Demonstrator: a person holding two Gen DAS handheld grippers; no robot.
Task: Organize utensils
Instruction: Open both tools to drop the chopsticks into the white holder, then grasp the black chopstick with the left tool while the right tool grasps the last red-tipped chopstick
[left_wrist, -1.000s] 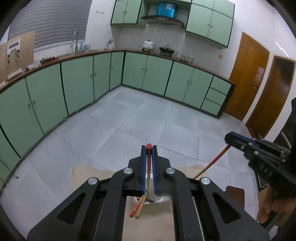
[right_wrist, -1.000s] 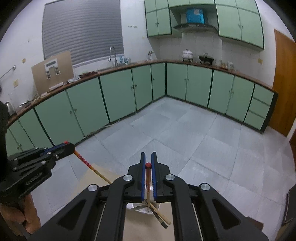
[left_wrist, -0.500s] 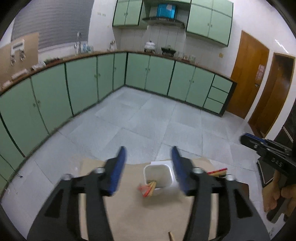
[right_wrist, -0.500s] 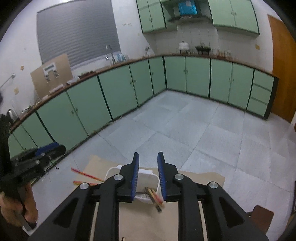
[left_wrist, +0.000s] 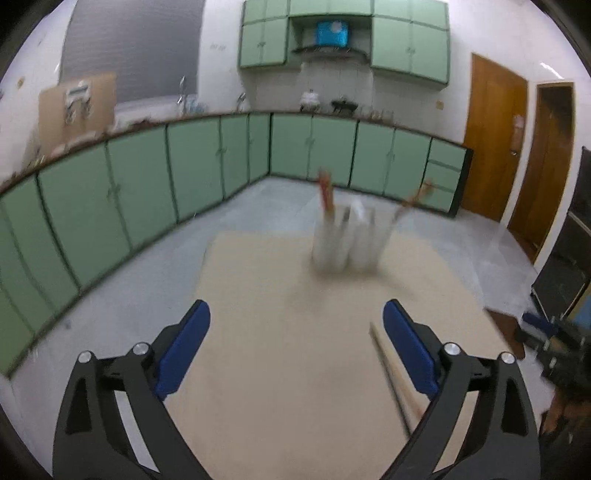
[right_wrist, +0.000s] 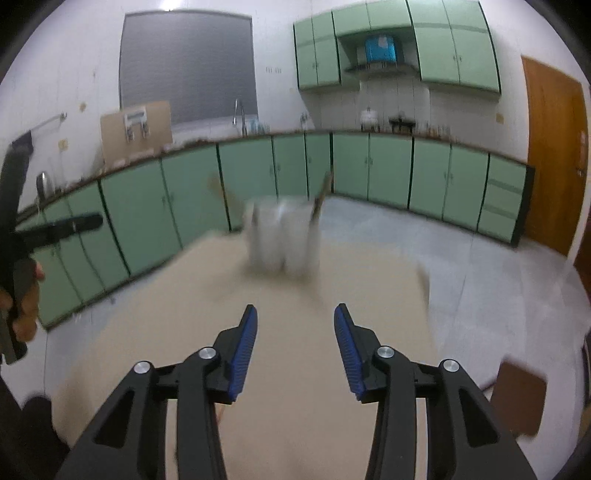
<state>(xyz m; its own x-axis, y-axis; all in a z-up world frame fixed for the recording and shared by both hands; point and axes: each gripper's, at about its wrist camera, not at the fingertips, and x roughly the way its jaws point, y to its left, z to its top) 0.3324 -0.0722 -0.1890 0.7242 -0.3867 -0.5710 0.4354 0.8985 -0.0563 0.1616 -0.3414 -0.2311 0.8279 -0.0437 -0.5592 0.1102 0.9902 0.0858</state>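
Observation:
A white utensil holder (left_wrist: 347, 240) stands blurred at the far side of the beige table (left_wrist: 280, 369), with red-tipped chopsticks (left_wrist: 325, 192) sticking out of it. My left gripper (left_wrist: 295, 306) is back from the holder, its jaws opening wide with nothing gripped. A loose pair of chopsticks (left_wrist: 388, 369) lies on the table just inside its right finger. The right wrist view has the same holder (right_wrist: 282, 236) ahead of my right gripper (right_wrist: 295, 310), whose jaws are opening with nothing between them.
My left gripper (right_wrist: 55, 229) and the hand (right_wrist: 22, 302) holding it show at the left edge of the right wrist view. A brown seat (right_wrist: 517, 398) stands off the table's right side. Green cabinets (left_wrist: 147, 184) line the far walls.
Both grippers were shut on chopsticks above the holder. They let them go into it, opened, and pulled back and down toward the near side of the table.

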